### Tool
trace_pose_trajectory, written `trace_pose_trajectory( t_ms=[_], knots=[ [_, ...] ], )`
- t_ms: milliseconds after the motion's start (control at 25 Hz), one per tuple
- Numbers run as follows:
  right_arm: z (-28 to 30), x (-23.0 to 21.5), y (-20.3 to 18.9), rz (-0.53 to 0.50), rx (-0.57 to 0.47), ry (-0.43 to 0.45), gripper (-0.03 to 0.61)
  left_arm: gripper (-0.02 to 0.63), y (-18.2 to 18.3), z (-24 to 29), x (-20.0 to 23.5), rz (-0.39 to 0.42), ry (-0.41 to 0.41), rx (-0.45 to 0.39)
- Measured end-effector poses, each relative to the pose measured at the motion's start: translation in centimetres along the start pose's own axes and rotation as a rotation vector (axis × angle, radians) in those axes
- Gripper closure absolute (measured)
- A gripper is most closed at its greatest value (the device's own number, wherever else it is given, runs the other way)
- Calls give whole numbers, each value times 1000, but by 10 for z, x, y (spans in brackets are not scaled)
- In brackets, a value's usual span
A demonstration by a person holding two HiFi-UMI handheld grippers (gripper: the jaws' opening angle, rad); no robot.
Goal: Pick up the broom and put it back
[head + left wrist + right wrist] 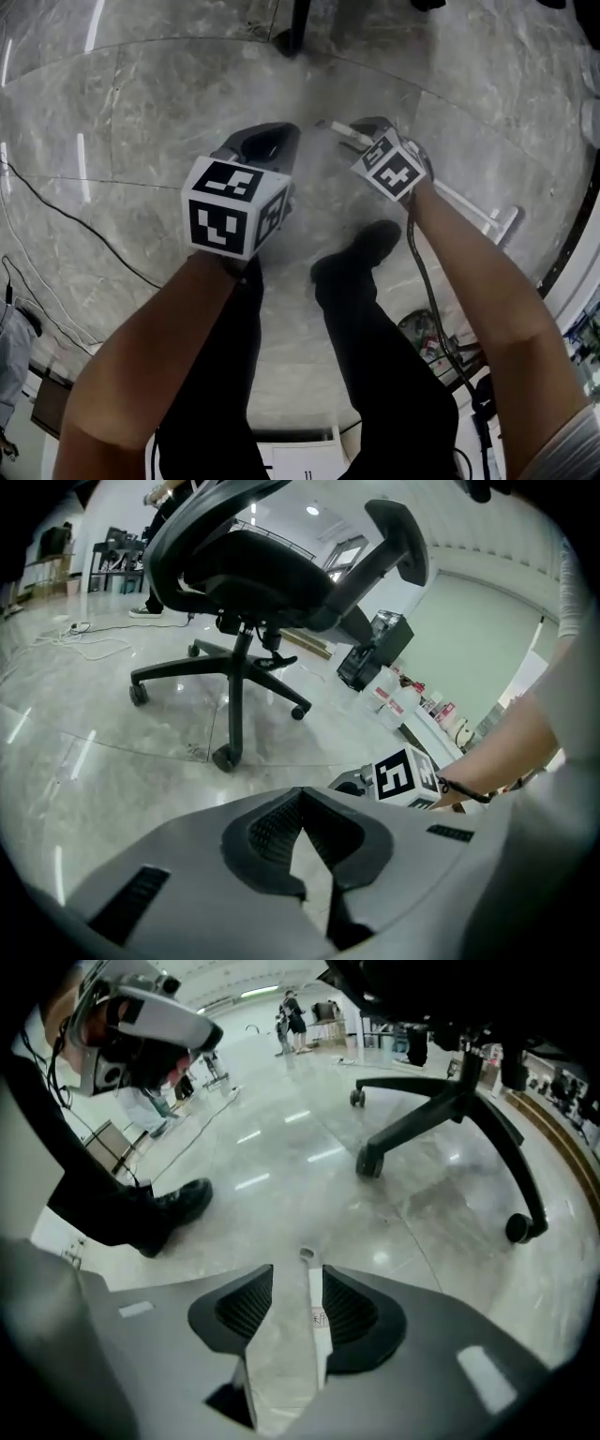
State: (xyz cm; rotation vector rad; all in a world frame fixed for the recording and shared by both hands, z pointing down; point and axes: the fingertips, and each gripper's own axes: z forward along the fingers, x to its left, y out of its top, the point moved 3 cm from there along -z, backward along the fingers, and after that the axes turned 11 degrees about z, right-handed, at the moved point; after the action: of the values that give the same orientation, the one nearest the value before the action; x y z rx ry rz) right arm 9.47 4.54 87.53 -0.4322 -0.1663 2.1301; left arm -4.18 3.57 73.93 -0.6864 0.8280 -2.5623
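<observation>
Both grippers low over the grey marble floor; broom lying flat.
Right gripper: jaws wide, slim white broom handle on the floor between them, close by the right pad. Left gripper: jaws together, empty.

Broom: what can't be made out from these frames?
- Broom head: in the head view the handle runs toward the right edge, and its far end is too small to identify.
- Label on the handle: right gripper view, too small to read.
- Contact: the right gripper is open around the handle. Whether a pad touches it is unclear.
</observation>
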Motion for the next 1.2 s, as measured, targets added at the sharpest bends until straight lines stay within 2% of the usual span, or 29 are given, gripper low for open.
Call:
trace_pose_trajectory(
  t_ms=[200,320,520,600,680,840,920,1080,1200],
  knots=[
    [67,-14,-27,-103,155,-46,433,609,-33,19,24,-39,0,8],
    [95,-24,-35,-124,210,-90,433,609,-46,27,32,-69,6,-4],
    [114,-29,-40,-141,238,-135,434,607,-54,35,34,-96,5,-16],
    [113,-27,-41,-155,226,-130,489,609,-53,37,33,-98,3,-17],
    [107,-24,-40,-155,212,-121,491,607,-48,36,31,-98,8,-19],
    [67,-12,-25,-126,162,-126,492,609,-27,19,20,-101,11,-19],
    [32,-1,-7,-132,118,-118,492,608,-4,-1,10,-105,16,-24],
    [-66,22,35,-134,22,-106,492,609,62,-58,-26,-76,7,-37],
    [-152,42,76,-121,-44,-98,492,608,119,-105,-38,-2,4,-26]
  ],
)
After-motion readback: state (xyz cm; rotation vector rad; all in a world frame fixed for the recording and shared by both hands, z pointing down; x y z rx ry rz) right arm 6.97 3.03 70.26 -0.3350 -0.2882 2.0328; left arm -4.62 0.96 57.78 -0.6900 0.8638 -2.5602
